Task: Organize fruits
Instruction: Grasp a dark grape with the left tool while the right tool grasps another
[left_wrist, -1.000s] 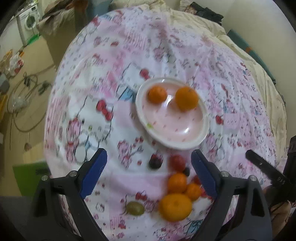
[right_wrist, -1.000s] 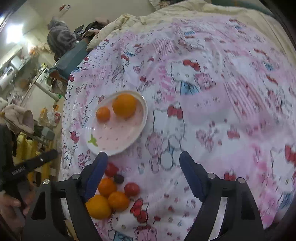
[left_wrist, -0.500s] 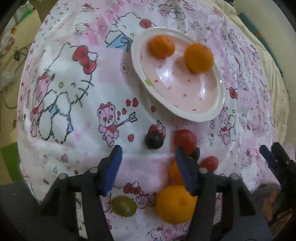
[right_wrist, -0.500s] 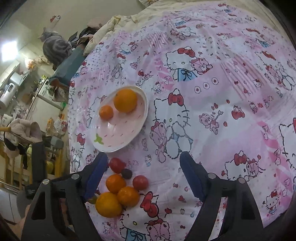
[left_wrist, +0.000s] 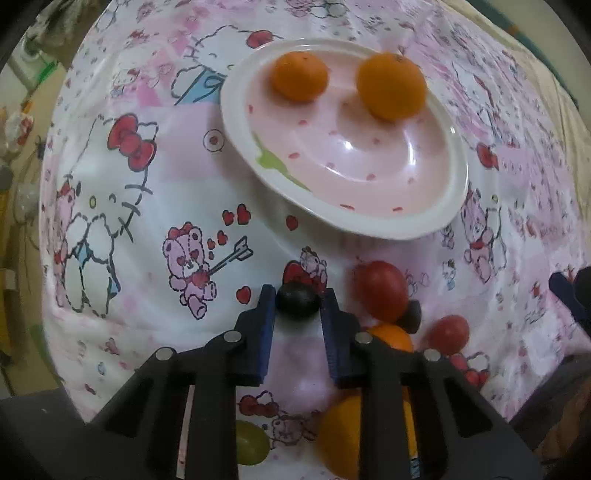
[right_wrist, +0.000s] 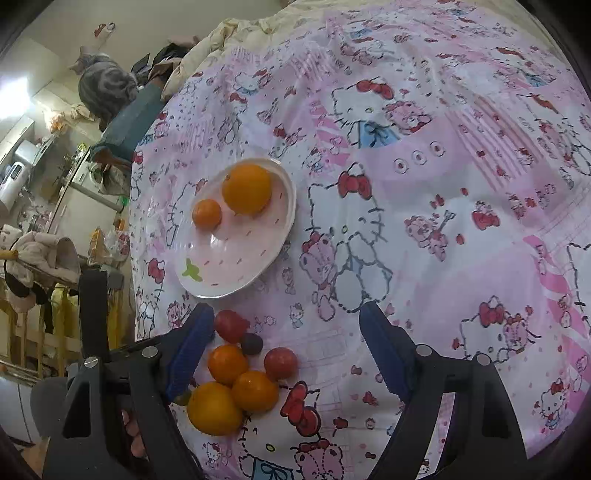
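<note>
Now — left tool (left_wrist: 297, 297) around dark grape (left_wrist: 297, 302)

This is a lived-in home, apparently a bedroom that opens onto a kitchen or utility corner. The fruit and the pink plate (right_wrist: 280, 221) sit on a bed, spread with a pink-and-white cartoon-cat sheet (right_wrist: 443, 184) with a cream quilt (right_wrist: 229, 33) bunched at its far end. A grey tabby cat (right_wrist: 105, 86) sits on a blue cushion (right_wrist: 129, 122) beside the bed (its back is turned to the camera). Farther left stand white appliances (right_wrist: 22, 166) and a cluttered counter (right_wrist: 48, 206), with clothes (right_wrist: 40, 254) draped over a wooden rack (right_wrist: 22, 332). In the left wrist view, bare floor (left_wrist: 22, 122) and scattered household oddments show past the bed's edge.
</note>
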